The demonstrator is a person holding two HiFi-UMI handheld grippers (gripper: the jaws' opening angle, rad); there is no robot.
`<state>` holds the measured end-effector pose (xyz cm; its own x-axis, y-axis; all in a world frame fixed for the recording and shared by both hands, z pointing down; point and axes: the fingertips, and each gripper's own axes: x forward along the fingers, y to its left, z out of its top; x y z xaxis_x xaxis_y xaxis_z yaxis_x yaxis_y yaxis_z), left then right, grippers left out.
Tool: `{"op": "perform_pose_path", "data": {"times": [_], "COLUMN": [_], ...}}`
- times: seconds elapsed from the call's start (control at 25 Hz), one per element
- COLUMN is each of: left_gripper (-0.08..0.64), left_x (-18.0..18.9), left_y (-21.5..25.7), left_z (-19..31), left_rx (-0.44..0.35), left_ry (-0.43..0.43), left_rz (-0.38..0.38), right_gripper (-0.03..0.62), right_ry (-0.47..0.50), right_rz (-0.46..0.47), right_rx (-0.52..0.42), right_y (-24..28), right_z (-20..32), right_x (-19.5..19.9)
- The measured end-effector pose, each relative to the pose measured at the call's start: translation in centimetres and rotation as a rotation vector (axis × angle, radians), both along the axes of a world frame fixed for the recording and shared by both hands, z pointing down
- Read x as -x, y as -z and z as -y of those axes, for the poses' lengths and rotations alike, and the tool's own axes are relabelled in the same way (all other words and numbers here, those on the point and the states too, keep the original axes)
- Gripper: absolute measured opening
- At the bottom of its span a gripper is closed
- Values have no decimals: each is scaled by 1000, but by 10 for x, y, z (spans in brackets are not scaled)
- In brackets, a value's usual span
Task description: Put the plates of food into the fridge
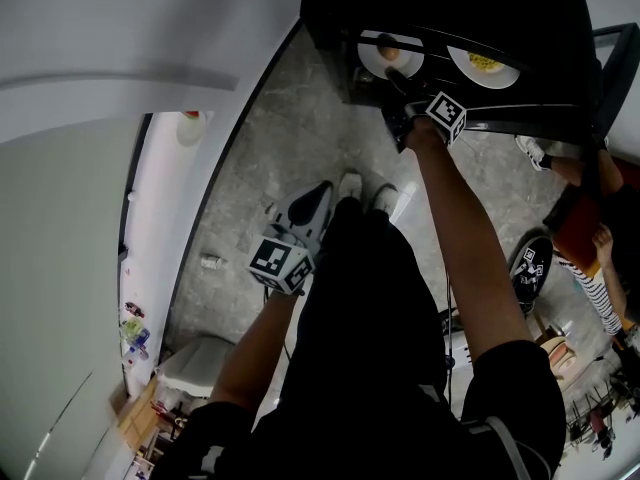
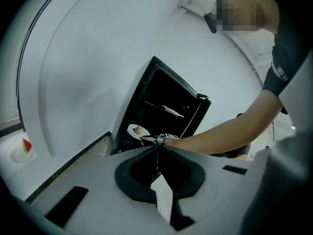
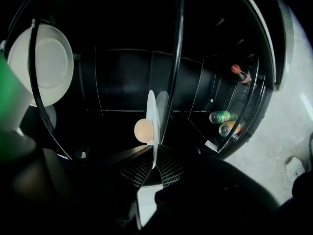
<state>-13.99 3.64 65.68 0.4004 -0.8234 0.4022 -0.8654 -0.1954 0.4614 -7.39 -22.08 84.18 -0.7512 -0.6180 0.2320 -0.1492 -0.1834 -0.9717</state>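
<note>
The fridge [image 1: 450, 18] is standing open on the floor [image 1: 300, 118], with a wall [image 1: 120, 28] running along its left. Inside the fridge, at a lower level just within the opening, the egg plate [image 1: 368, 60] is hanging with its near rim lying between the pads of the right gripper [image 1: 398, 86]. An egg [image 1: 390, 54] is sitting on it. A second plate [image 1: 508, 74] is resting on a fridge shelf above. Cans [image 3: 222, 122] and a bottle [image 3: 239, 73] are lying in a fridge rack, on the floor side of the egg plate. The person's shoes [image 1: 365, 190] are standing before the fridge. The left gripper [image 1: 322, 196] is hanging beside them, well back from the fridge. Another person [image 1: 590, 228] is standing right of the fridge.
</note>
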Motion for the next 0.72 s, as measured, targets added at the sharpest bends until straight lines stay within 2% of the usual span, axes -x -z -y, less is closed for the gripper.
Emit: {"op": "perform_pose_path", "data": {"times": [0.44, 0.72], "left_gripper": [21, 21], "left_x": [-11, -23], "left_y": [-1, 4], "left_z": [6, 13], "left_rx": [0, -11], "left_ry": [-18, -39], "left_rz": [3, 3], "right_gripper": [35, 61], "right_ry": [20, 52], "right_rz": [-36, -55], "right_rx": [-27, -42], "right_y": [3, 4], "right_z": [1, -15], "right_x": [-10, -23]}}
